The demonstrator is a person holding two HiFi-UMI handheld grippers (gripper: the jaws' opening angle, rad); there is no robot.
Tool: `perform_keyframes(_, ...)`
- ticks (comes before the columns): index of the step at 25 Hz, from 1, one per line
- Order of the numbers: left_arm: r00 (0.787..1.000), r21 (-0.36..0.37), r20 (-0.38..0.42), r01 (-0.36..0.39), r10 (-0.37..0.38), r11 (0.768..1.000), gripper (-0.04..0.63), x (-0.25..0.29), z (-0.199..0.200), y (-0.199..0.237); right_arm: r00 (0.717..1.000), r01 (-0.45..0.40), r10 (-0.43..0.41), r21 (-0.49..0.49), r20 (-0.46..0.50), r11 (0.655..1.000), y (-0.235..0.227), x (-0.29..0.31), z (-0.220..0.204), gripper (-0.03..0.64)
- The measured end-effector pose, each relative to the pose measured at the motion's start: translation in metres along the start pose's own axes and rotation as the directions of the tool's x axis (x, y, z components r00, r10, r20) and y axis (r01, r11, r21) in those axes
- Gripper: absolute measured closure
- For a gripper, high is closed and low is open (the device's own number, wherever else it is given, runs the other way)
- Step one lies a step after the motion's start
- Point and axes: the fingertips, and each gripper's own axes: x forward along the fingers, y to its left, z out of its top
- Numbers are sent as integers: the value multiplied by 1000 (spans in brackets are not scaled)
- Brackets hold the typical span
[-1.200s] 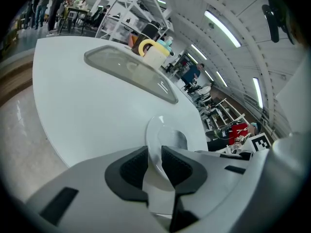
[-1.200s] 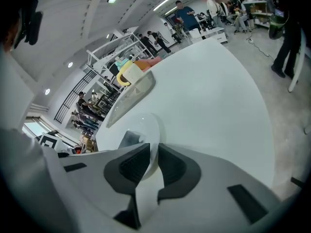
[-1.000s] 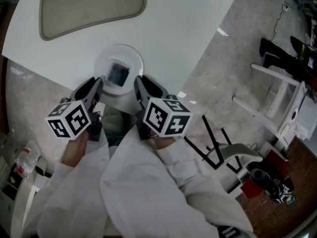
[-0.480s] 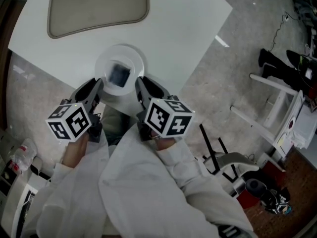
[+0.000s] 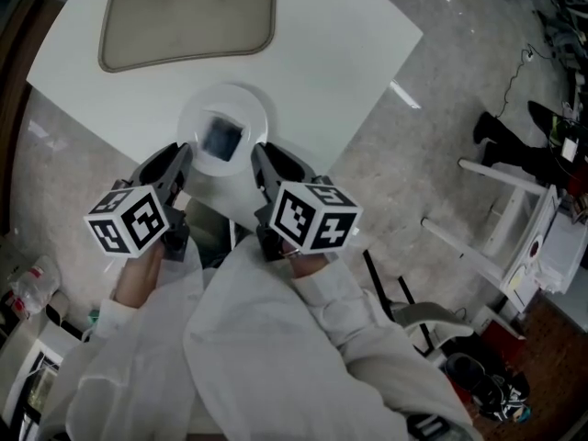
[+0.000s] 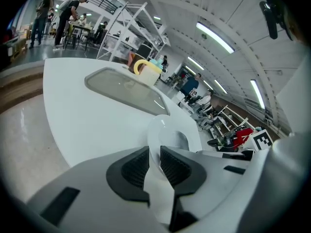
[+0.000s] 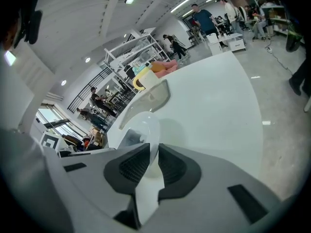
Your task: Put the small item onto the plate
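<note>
Print/labels: the only markings legible are b/w square marker patterns on the L cube [image 5: 129, 220] and R cube [image 5: 312, 217]. A further marker tag sits at the right of the left gripper view, too small to read.

Small item [image 5: 220, 138]: dark grey-blue, roughly square, glossy top. It lies approx. at the centre of the plate [image 5: 250, 118].

Plate: white, round, shallow, over the near corner of the white table [image 5: 322, 44]. Can't tell if it touches the tabletop.

Left gripper [image 5: 179, 159]: jaws nearly together, ribbed pads clamped on the plate's L rim.
Right gripper [image 5: 260, 159]: same, narrow gap, pads pinching the R rim.

A beige tray [image 5: 188, 16] sits further back on the table, well apart from the plate.
</note>
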Motion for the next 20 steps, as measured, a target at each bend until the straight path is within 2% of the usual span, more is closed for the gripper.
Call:
perform_keyframes(5,1000,-12,3,1,-1,1000,518,-1,3,10,1000,4,-4,-10,-25,1000,4,10,-6,557)
perform_keyframes(11,1000,-11,-3,12,-12,1000,520,4,13,16,1000,14,-14,-10,-12,1000,8,19,3,557)
perform_keyframes(20,999,17,-15,34,-33,999,520,7,59,42,999,16,-17,27,41,1000,37,48,26,557)
